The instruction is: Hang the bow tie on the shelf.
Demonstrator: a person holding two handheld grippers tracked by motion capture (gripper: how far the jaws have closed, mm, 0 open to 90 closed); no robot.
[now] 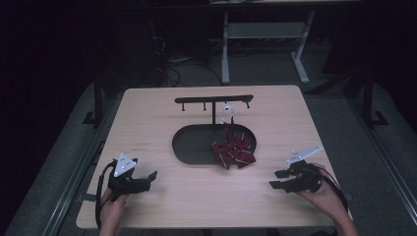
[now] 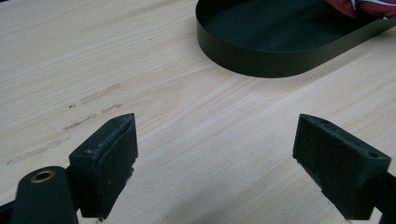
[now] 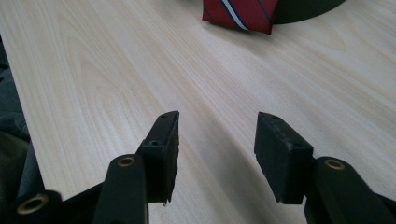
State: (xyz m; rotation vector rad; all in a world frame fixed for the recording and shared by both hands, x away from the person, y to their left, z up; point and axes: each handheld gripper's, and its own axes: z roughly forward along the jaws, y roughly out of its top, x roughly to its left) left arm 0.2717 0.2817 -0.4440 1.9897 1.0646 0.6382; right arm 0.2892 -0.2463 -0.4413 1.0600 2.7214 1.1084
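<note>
A dark red striped bow tie [image 1: 234,151] lies in the right end of a black oval tray [image 1: 189,145], spilling over its near rim; its white strap loops up to a hook on the black T-shaped rack [image 1: 214,100] standing in the tray. My left gripper [image 1: 149,178] rests on the table near the front left, open and empty; its jaws stand wide apart in the left gripper view, facing the tray wall [image 2: 261,58]. My right gripper [image 1: 277,179] sits at the front right, open and empty, pointing at the bow tie's corner [image 3: 240,14].
The light wooden table [image 1: 206,201] has faint scuff marks [image 2: 93,95] in front of my left gripper. A white-framed desk [image 1: 265,34] stands beyond the table's far edge, with cables on the floor beneath it.
</note>
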